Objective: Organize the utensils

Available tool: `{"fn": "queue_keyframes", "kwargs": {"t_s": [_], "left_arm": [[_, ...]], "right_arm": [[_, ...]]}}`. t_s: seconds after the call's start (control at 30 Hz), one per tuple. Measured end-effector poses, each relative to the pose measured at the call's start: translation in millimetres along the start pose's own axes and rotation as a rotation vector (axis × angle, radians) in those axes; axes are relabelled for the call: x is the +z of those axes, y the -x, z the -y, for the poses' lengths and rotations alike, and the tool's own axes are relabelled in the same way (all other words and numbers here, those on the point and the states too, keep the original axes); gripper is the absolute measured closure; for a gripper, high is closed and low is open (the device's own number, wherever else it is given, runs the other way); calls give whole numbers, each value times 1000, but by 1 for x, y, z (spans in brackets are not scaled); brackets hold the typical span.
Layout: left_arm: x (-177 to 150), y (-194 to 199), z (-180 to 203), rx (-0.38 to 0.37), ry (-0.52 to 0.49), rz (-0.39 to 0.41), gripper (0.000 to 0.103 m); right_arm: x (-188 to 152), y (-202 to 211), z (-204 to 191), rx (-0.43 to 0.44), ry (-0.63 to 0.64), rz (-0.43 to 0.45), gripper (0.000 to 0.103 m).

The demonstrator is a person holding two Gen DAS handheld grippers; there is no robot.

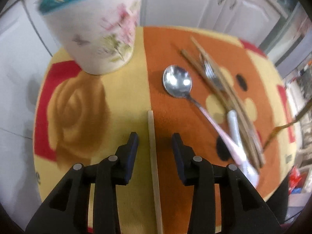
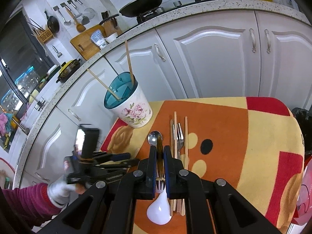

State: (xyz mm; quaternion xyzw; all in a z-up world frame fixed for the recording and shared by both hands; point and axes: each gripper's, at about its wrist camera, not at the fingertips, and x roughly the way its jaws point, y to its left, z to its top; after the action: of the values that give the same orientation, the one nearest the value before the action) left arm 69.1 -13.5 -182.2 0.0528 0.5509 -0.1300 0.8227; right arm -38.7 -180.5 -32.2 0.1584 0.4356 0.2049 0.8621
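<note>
A white floral cup with a teal inside point(image 1: 93, 27) point(image 2: 130, 105) stands at the table's far left and holds two wooden chopsticks point(image 2: 129, 60). My left gripper point(image 1: 155, 142) is open, its jaws either side of one pale chopstick point(image 1: 153, 146) lying on the cloth. It also shows in the right wrist view point(image 2: 109, 161). My right gripper point(image 2: 160, 152) is shut on a dark brown chopstick point(image 2: 159, 156) above the table. On the cloth lie a metal spoon point(image 1: 178, 81) point(image 2: 154, 137), a fork point(image 1: 211, 72) point(image 2: 180, 138), several chopsticks point(image 1: 230, 97) point(image 2: 186, 138) and a white spoon point(image 2: 159, 210).
The table wears an orange, yellow and red patterned cloth point(image 2: 243, 146) point(image 1: 120, 97). White kitchen cabinets point(image 2: 214, 58) and a speckled counter with a stove and pans point(image 2: 142, 5) stand behind it. A red bag point(image 2: 304, 195) hangs at the right edge.
</note>
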Motion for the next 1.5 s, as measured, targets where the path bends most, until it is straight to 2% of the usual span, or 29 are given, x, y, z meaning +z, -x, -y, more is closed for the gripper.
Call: {"fn": "queue_keyframes", "kwargs": {"t_s": [0.03,0.07,0.17,0.27,0.33,0.57,0.83,1.03,1.13,1.23,1.4,1.5], "left_arm": [[1,-1,1,14,-11,-2,88],[2,-1,1,13,-16,4,98],[1,2,-10,-49,35,-3,99],[-2,28,-23,-64,76,57,99],[-2,58,-31,-99,104,118,99],[-1,140,-43,-142,123,282,99],[9,206,-62,-170,147,433,99],[37,244,-82,-148,194,570,99],[56,261,-89,-113,209,639,99],[76,267,-94,-84,218,685,99],[113,265,-98,27,222,775,99],[135,256,-104,49,242,797,99]], "right_arm": [[1,0,-1,1,2,1,97],[2,1,-2,2,5,4,97],[5,2,-6,7,13,12,97],[8,4,-12,15,26,23,97],[11,5,-18,24,37,31,97],[24,7,-40,45,89,54,97],[49,7,-70,76,145,96,97],[74,-1,-89,86,177,123,97],[87,-6,-95,87,183,134,97],[99,-12,-99,86,185,143,97],[125,-29,-105,78,187,156,97],[143,-43,-110,63,197,161,97]]}}
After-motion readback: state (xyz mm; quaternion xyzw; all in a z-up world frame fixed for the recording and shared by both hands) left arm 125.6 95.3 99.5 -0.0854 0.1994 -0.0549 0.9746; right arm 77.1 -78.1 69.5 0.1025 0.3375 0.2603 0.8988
